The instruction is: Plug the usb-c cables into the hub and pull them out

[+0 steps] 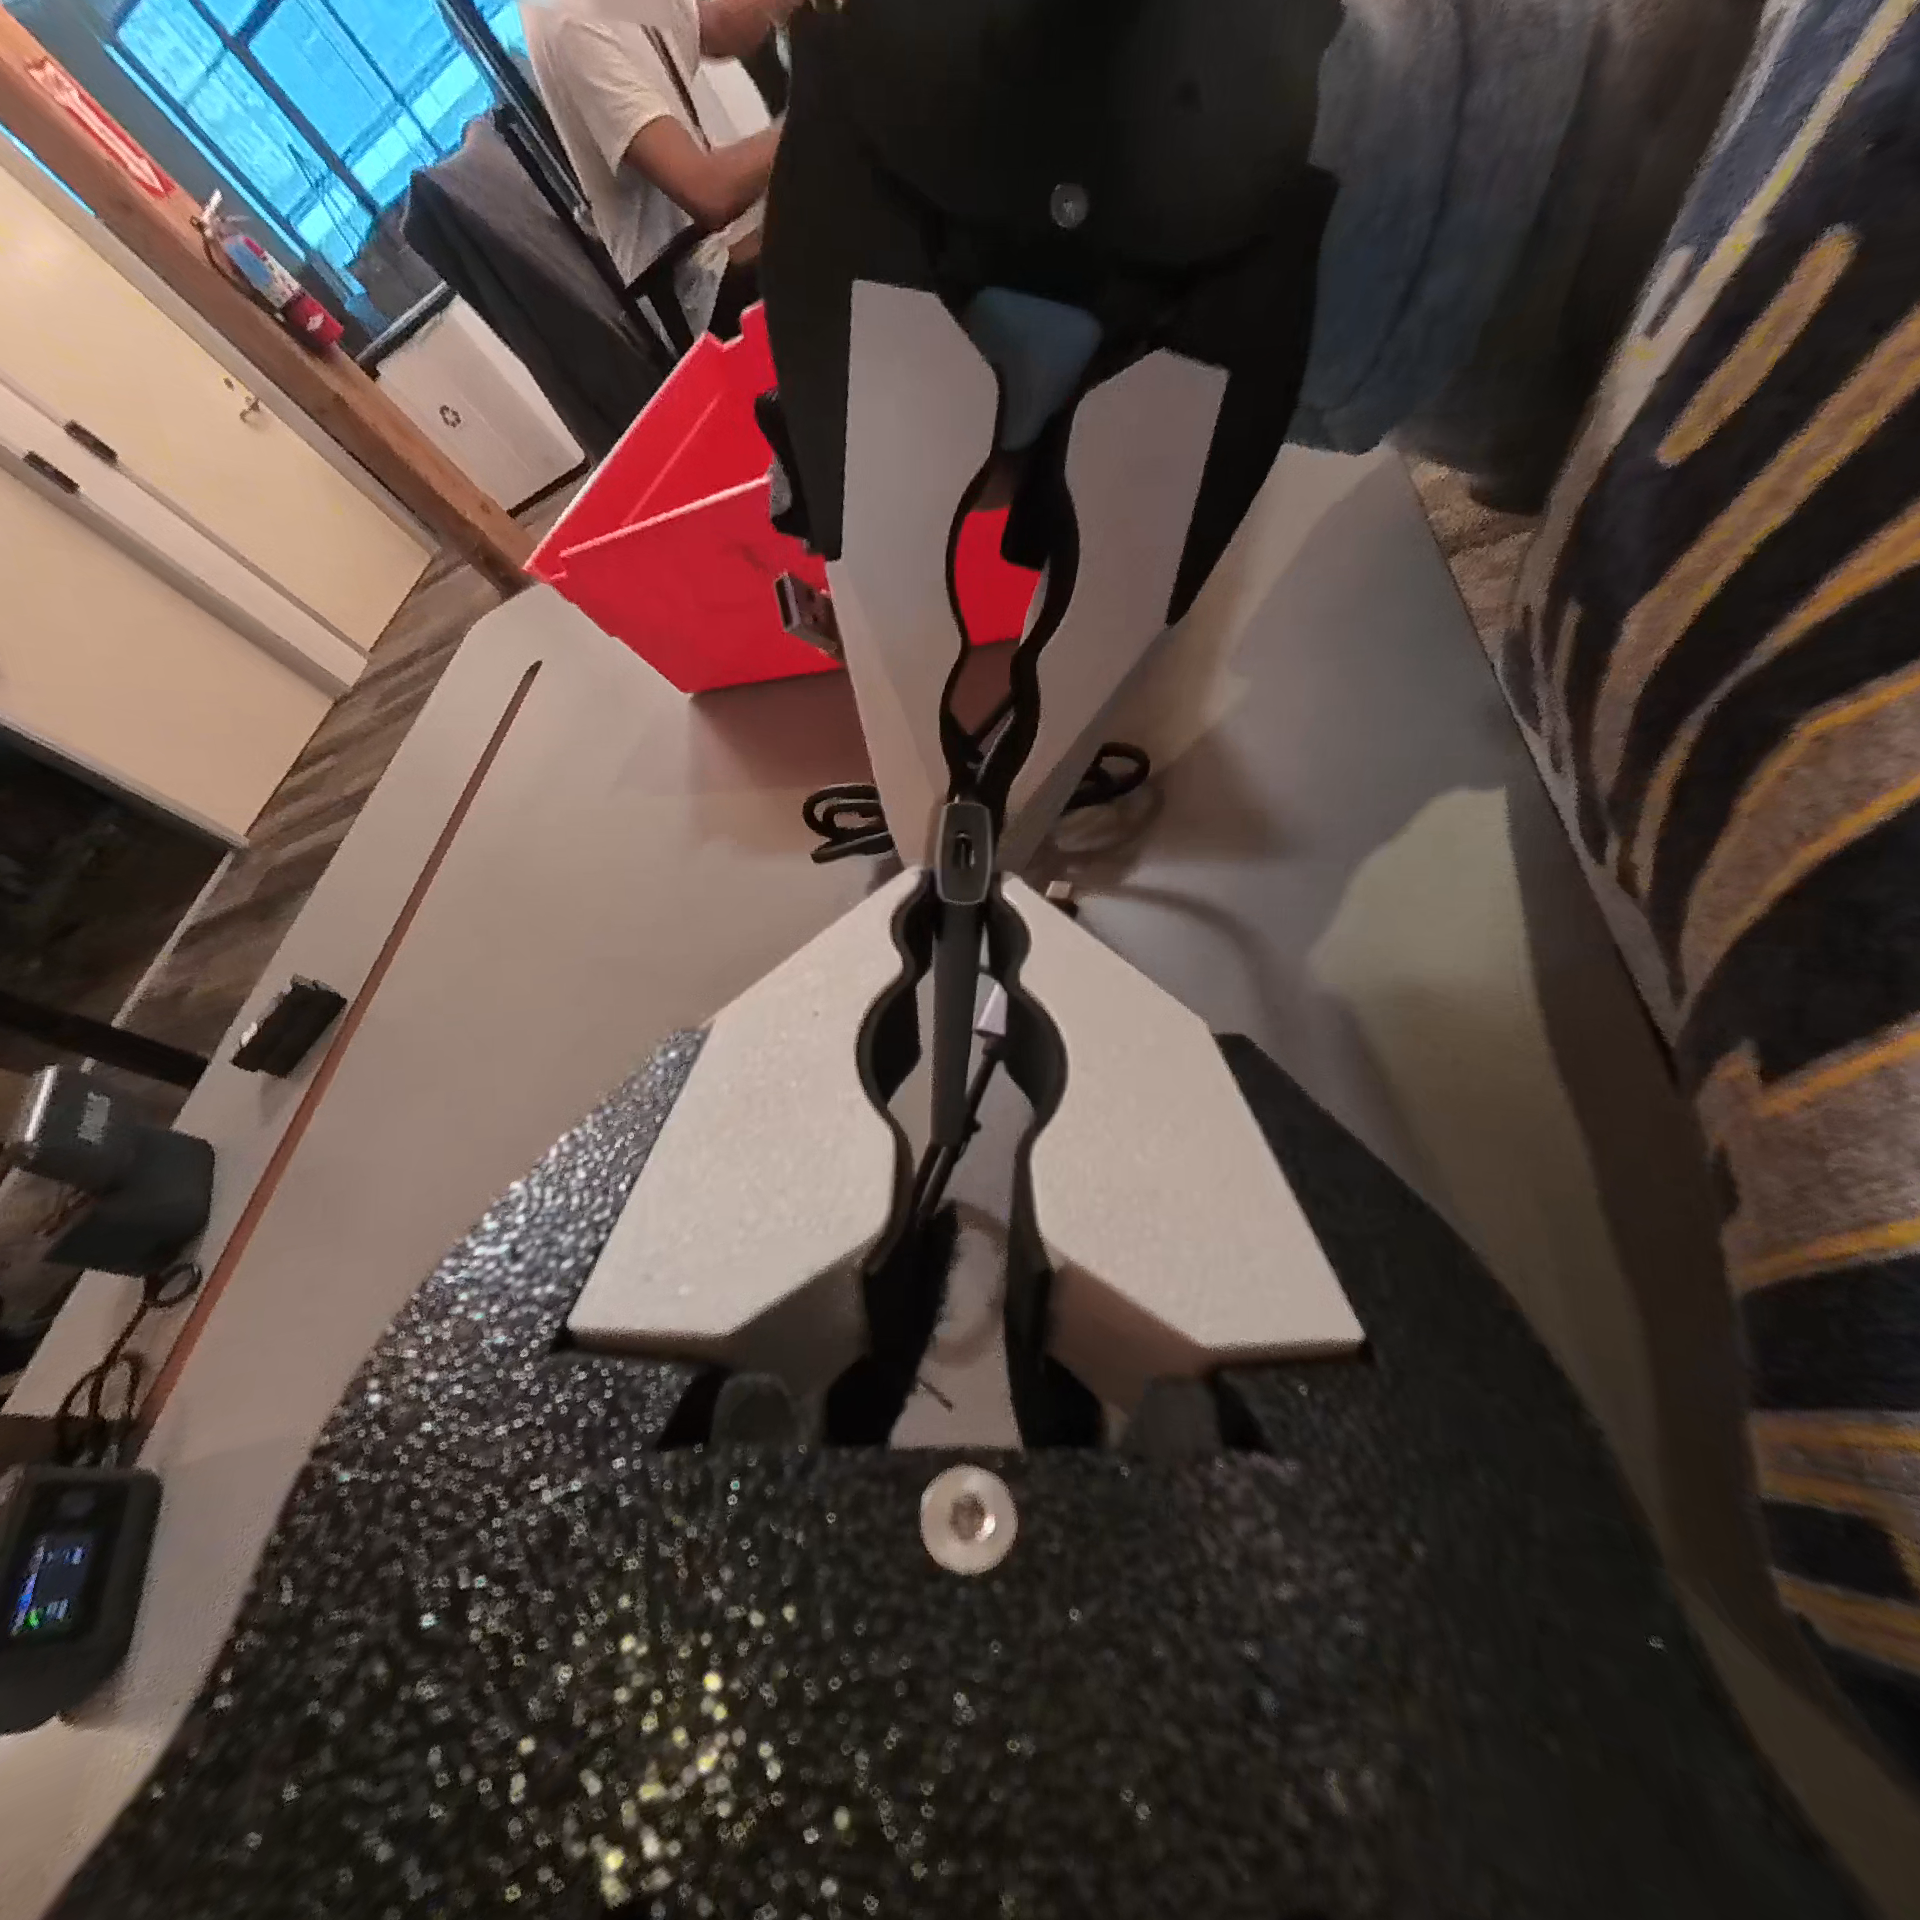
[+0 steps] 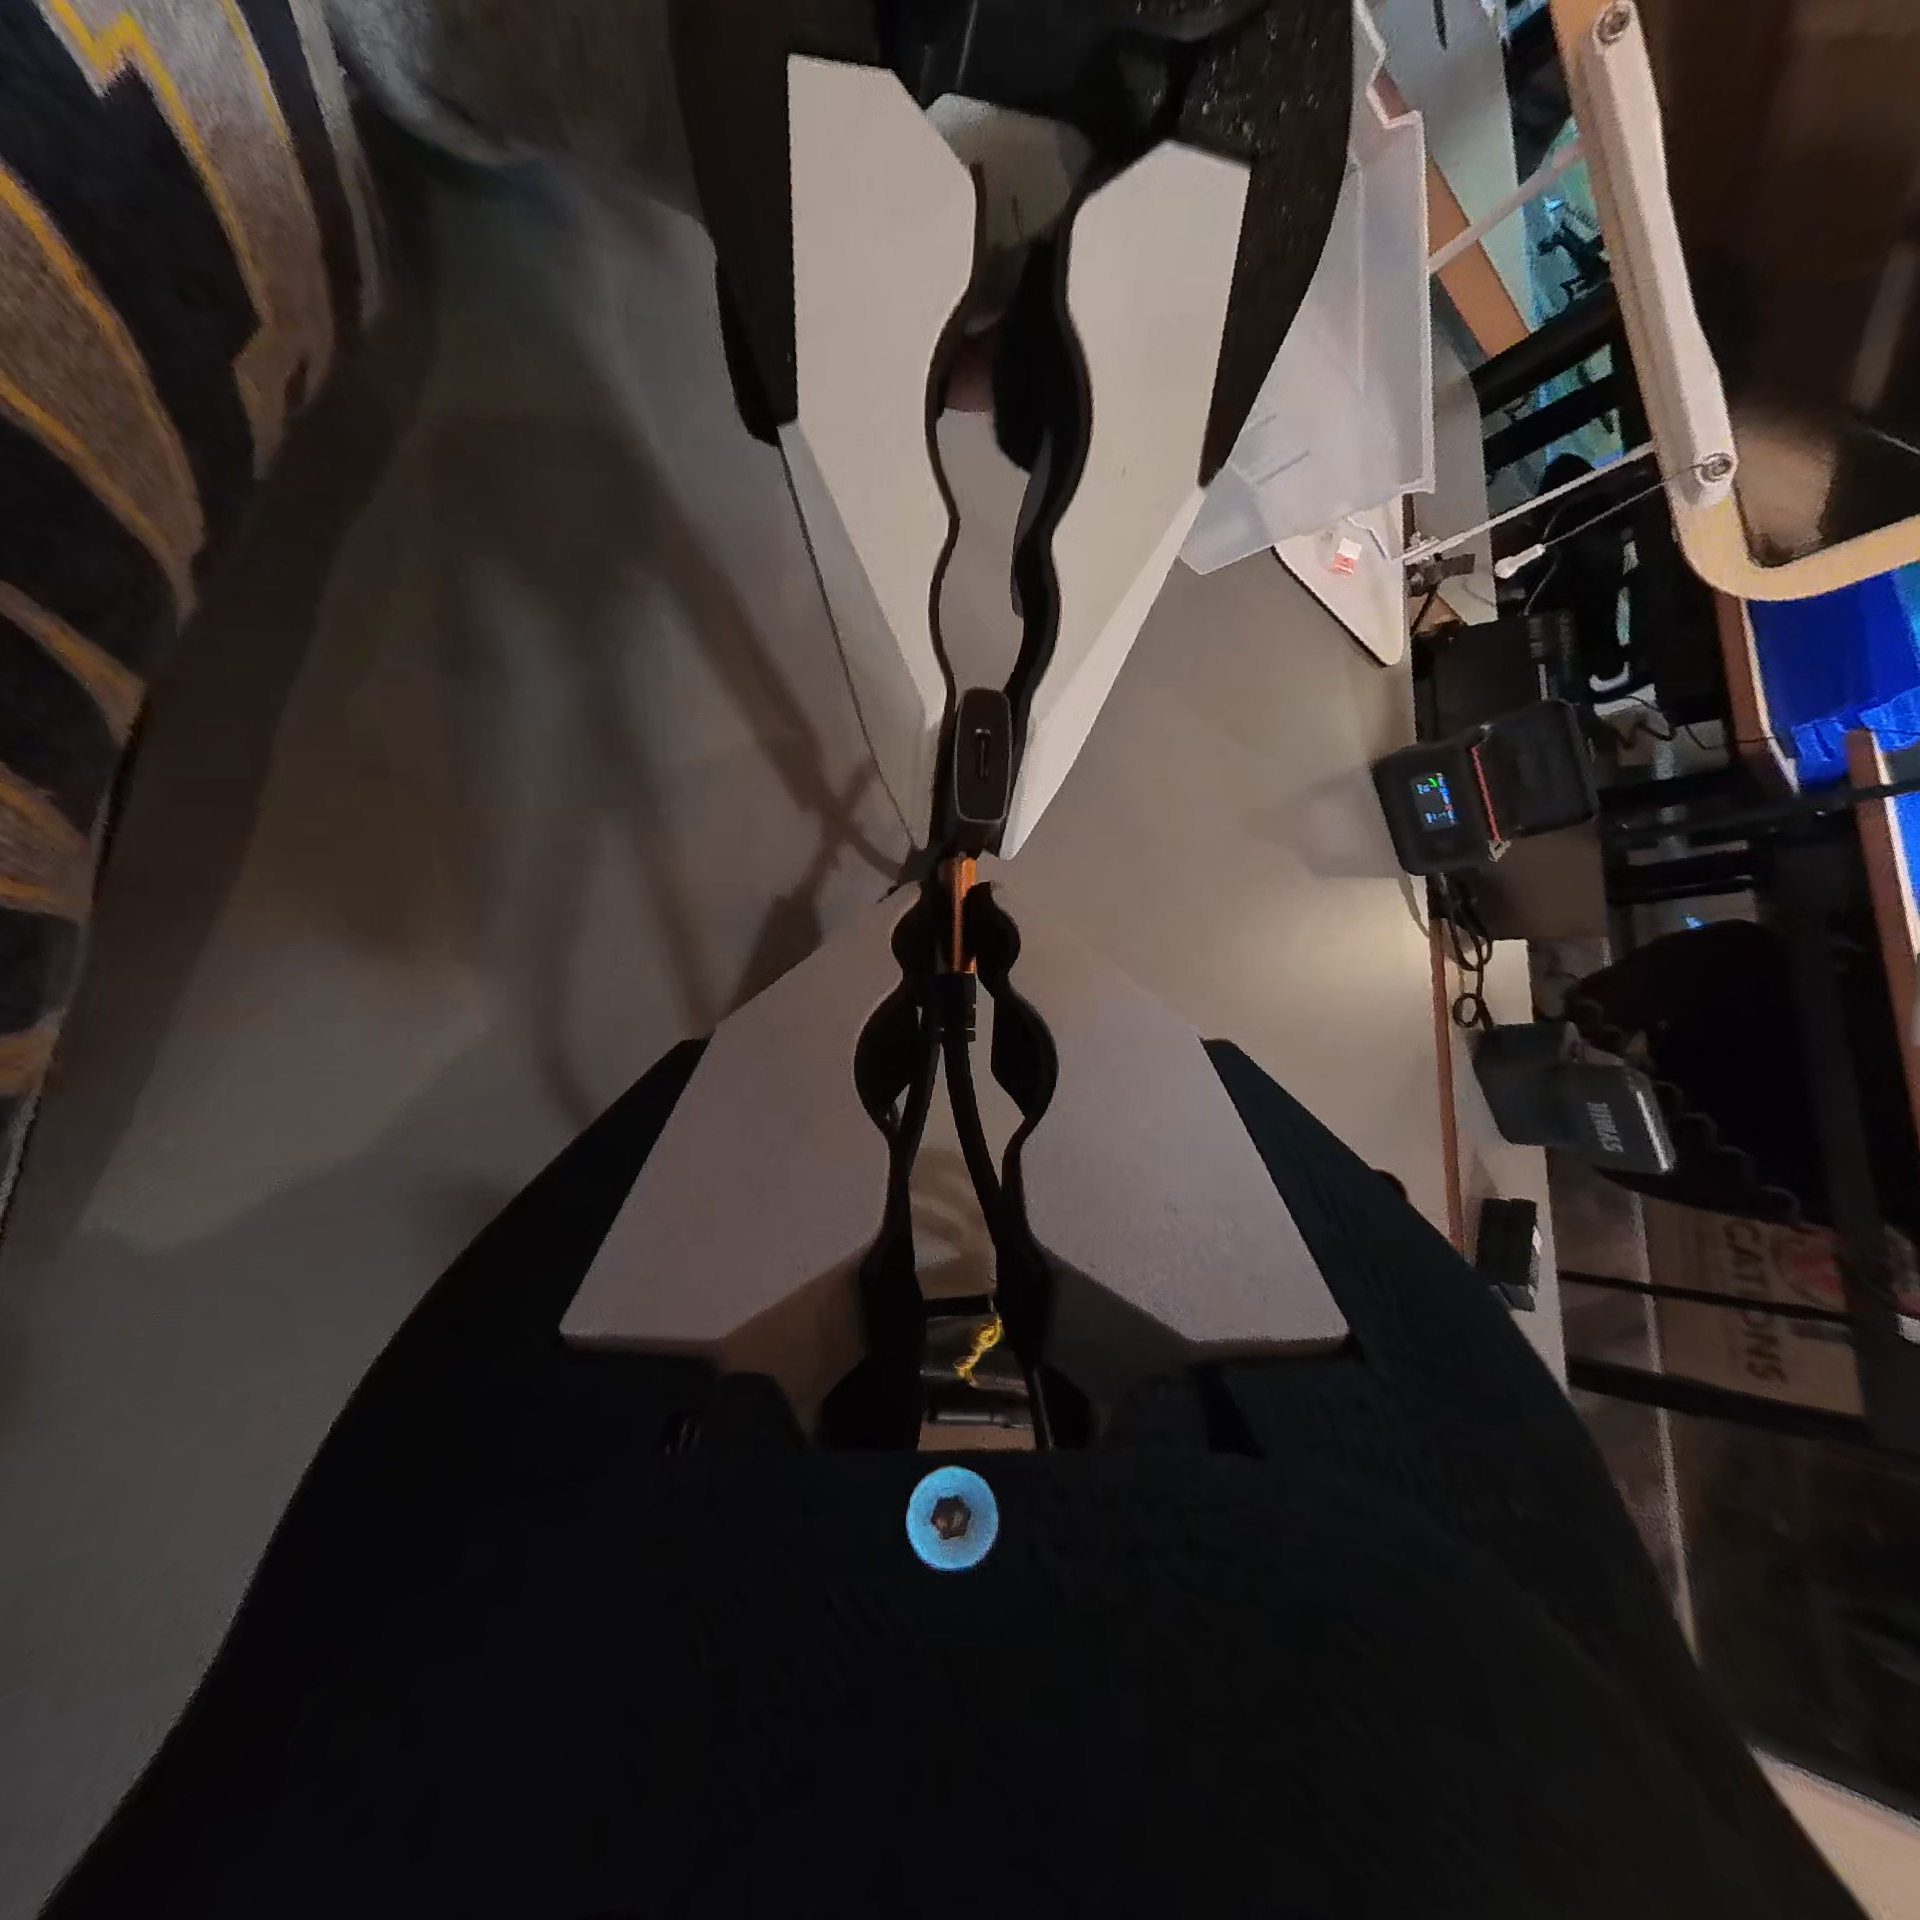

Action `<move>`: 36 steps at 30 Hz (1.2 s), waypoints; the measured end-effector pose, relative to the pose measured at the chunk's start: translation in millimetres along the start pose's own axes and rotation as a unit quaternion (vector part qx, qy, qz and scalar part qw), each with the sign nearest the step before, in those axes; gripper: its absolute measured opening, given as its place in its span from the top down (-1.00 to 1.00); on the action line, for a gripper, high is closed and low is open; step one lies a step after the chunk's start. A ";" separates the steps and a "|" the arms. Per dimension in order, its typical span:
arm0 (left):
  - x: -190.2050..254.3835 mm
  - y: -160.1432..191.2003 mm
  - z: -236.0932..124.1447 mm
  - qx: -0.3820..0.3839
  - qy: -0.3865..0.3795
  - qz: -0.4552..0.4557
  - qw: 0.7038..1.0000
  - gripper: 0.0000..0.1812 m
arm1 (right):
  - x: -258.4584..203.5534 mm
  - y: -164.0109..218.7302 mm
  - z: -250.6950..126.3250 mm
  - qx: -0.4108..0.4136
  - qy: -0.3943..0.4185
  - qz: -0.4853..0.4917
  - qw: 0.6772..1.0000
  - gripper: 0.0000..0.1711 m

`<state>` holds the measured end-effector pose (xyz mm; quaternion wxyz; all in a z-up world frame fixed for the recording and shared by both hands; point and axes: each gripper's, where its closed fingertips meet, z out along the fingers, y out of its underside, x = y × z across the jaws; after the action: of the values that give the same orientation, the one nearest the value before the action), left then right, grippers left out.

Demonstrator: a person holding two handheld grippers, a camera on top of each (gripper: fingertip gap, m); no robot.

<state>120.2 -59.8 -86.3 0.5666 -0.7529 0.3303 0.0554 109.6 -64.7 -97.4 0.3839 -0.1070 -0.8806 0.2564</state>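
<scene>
Red bin (image 1: 665, 561) on grey table (image 1: 582, 831); fire extinguisher (image 1: 301, 301) by window (image 1: 312, 104).

Left wrist view: bright, daylight from window (image 1: 260, 135), glints on foreground | right wrist view: dimmer, soft shadows on bench (image 2: 468, 935), left side motion-blurred | both: strong fisheye stretching at edges, near parts soft.

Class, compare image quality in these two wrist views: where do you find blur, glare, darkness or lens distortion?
Left wrist view: bright, hub end sharp, table edges bowed by the wide lens, speckled glare on the gripper body. Right wrist view: dimmer, blurred at left, gripper body almost black, soft shadows across the table.
</scene>
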 end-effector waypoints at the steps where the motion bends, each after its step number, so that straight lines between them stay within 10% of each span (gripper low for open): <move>1: -1.5 2.0 1.1 -0.008 -0.003 -0.005 1.000 0.93 | 1.6 0.7 0.4 0.000 0.005 0.001 1.000 0.95; 24: 21.2 -53.5 -0.5 0.062 0.028 -0.004 0.998 0.93 | -10.0 -23.5 -59.2 0.132 -0.049 0.028 0.990 0.95; 36: -38.0 -20.8 -22.9 0.071 -0.138 -0.060 0.986 0.93 | 95.7 -3.6 -187.0 0.188 0.187 0.124 0.956 0.94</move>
<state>95.6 -60.7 -43.9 0.6613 -0.7140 0.2064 0.1014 181.0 38.2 71.2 0.5199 -0.1872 -0.7088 0.4384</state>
